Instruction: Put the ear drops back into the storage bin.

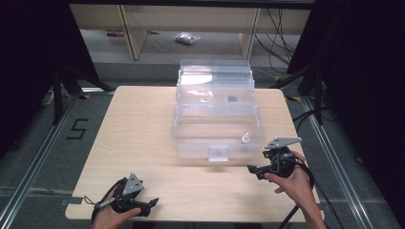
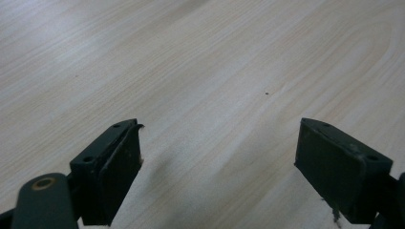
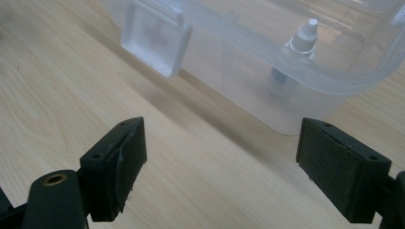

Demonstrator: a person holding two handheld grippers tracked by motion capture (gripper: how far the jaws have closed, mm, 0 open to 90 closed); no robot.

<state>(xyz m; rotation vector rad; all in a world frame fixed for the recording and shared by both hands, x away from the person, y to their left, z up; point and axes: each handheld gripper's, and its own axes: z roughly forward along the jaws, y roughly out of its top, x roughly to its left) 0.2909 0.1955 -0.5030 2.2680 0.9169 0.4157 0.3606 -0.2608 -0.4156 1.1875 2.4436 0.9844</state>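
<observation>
A clear plastic storage box stands open on the wooden table, its lid tipped back behind it. A small white dropper bottle stands upright inside near the front right corner, also seen through the box wall as the bottle. My right gripper is open, held low just right of the box's front, near its latch. My left gripper is open near the table's front left edge, with bare wood between its jaws.
A small dark object lies in the box's upper tray. Wooden shelf legs and cables sit on the floor beyond the table. A "5" mark is on the floor at left.
</observation>
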